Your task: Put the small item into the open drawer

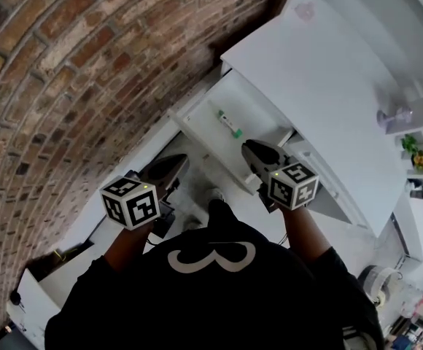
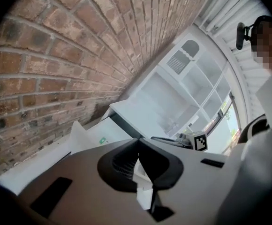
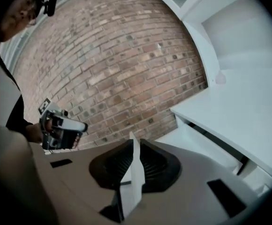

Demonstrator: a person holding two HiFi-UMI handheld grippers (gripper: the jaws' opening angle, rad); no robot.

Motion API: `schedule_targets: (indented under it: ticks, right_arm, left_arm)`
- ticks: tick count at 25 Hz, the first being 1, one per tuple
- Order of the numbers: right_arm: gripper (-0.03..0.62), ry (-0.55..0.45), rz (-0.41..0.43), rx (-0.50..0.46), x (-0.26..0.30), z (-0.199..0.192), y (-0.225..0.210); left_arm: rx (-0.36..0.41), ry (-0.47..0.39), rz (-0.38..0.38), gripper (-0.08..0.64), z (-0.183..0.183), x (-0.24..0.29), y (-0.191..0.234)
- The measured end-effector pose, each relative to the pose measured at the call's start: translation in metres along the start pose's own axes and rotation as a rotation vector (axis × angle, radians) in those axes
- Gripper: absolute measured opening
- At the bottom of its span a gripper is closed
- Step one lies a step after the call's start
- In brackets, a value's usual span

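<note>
The open white drawer (image 1: 251, 106) juts from the cabinet toward the brick wall. The small item (image 1: 230, 125), a white and green tube, lies inside on its floor. My right gripper (image 1: 250, 147) hovers at the drawer's near edge, just right of the item; its jaws stand close together with a thin gap and nothing between them (image 3: 132, 142). My left gripper (image 1: 178, 160) hangs lower left of the drawer, outside it, jaws touching at the tips and empty (image 2: 138, 145). The drawer shows in the left gripper view too (image 2: 96, 135).
A white cabinet top (image 1: 321, 71) runs right of the drawer, with a small clear stemmed piece (image 1: 394, 115) and a potted plant (image 1: 412, 144) on shelves beyond. The brick wall (image 1: 66, 71) closes the left side. A low white ledge (image 1: 73, 261) lies under my left arm.
</note>
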State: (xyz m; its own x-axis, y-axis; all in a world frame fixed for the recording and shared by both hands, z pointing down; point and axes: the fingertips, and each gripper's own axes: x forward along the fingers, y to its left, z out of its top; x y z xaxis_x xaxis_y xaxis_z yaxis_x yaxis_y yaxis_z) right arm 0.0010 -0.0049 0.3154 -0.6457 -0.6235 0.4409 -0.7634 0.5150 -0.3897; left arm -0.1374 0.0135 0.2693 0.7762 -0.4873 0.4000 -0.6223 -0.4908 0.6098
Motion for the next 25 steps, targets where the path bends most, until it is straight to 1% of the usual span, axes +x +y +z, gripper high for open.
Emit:
schedule_targets:
  ticks: [2,6,9,12,15,19,22,25]
  right_arm:
    - [0.011,-0.069,0.027,0.001,-0.021,0.015,0.028]
    - [0.009,-0.166,0.075,0.042,-0.059,0.032,0.077]
    - [0.009,-0.233,0.093,0.031,-0.080,0.043,0.103]
    - [0.009,-0.288,0.096,0.005,-0.096,0.054,0.125]
    - [0.009,-0.332,0.088,-0.034,-0.114,0.065,0.146]
    - [0.009,-0.376,0.118,-0.052,-0.133,0.075,0.170]
    - [0.009,-0.382,0.115,-0.077,-0.139,0.075,0.182]
    - [0.009,-0.385,0.117,-0.072,-0.140,0.071,0.188]
  left_arm:
    - [0.042,-0.007,-0.037,0.003,0.001,-0.009,-0.017]
    - [0.105,-0.021,-0.118,0.003,0.004,-0.032,-0.056]
    - [0.156,-0.047,-0.177,0.003,0.009,-0.046,-0.084]
    - [0.215,-0.066,-0.214,0.003,0.014,-0.060,-0.106]
    - [0.273,-0.088,-0.241,0.002,0.019,-0.077,-0.125]
    - [0.332,-0.129,-0.261,0.003,0.027,-0.099,-0.139]
    - [0.361,-0.139,-0.260,0.003,0.027,-0.106,-0.143]
    - [0.366,-0.136,-0.267,0.003,0.024,-0.107,-0.144]
